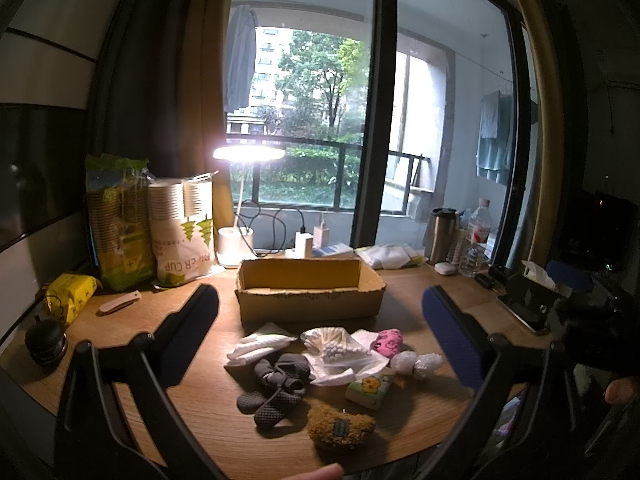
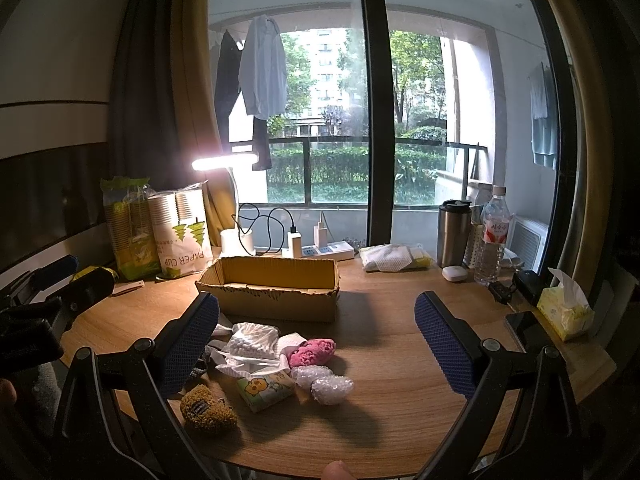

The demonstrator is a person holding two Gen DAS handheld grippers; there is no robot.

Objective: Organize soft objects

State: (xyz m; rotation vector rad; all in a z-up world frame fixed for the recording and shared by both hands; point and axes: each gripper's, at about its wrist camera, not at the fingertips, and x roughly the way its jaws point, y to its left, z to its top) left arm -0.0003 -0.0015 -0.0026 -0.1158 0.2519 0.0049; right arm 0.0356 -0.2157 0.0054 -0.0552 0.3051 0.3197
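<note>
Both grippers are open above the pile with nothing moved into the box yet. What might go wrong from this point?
1. The soft items lie overlapped: grabbing the cotton swab bag may drag the tissue and grey gloves along.
2. The loose bag may spill swabs if pinched low.
3. The cardboard box looks light and has a torn front rim; a drop against it might push it toward the lamp.

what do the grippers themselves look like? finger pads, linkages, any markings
Both match: the left gripper and right gripper each have two flat fingers faced with blue, fine-textured pads, carried on black bar linkages with round pivot bolts. No markings or cables are visible on either. A fingertip edge shows at the bottom; no sleeve is visible.
</note>
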